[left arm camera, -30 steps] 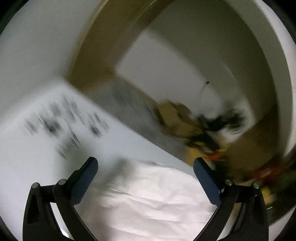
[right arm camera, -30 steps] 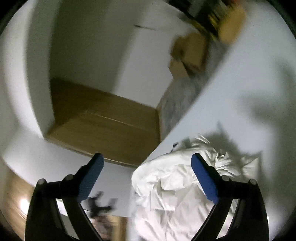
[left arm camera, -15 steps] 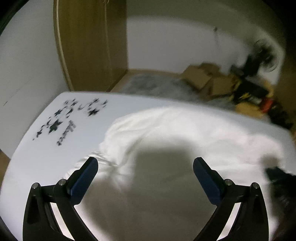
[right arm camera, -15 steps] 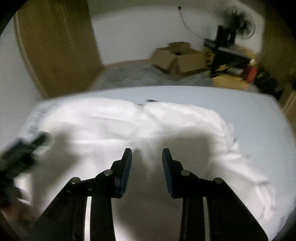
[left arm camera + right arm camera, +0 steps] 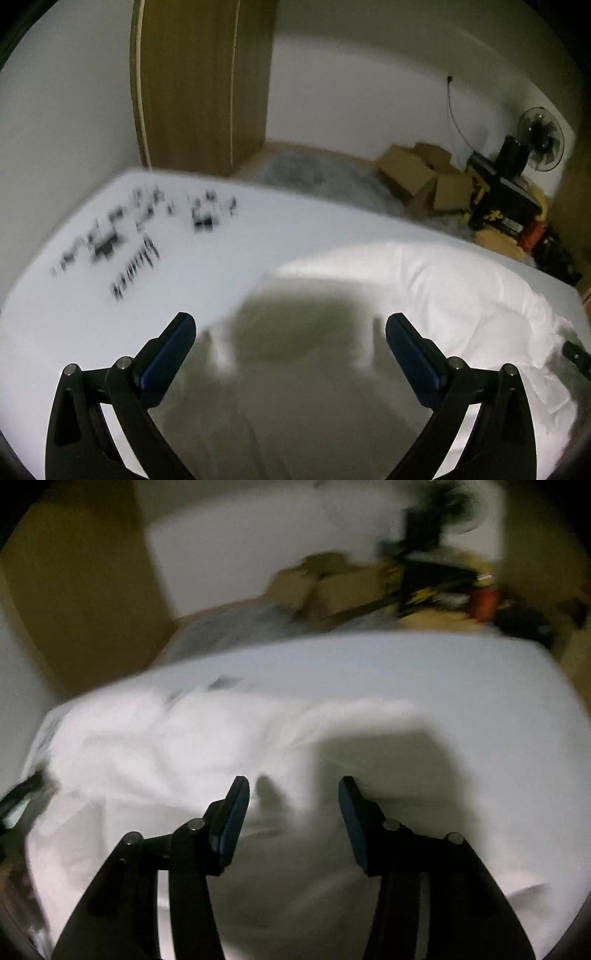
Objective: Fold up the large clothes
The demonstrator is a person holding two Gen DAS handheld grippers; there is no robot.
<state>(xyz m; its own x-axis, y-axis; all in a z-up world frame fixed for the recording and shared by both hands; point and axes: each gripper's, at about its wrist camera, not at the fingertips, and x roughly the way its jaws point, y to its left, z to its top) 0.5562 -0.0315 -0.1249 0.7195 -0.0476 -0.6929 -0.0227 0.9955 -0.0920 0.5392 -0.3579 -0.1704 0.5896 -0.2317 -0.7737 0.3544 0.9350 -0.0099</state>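
Fingers (image 5: 183,341) spread wide above white garment (image 5: 443,280) edge.

Garment (image 5: 461,295) on bed (image 5: 258,236) (boxes (image 5: 417,177) behind)

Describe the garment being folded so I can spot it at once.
Start at the pale blue sheet covering the work surface. On its right half lies the white garment, rumpled and plain, unlike the sheet's dark printed pattern on the far left.

Left gripper (image 5: 290,332) fingers (image 5: 168,350) spread above white garment (image 5: 461,291).
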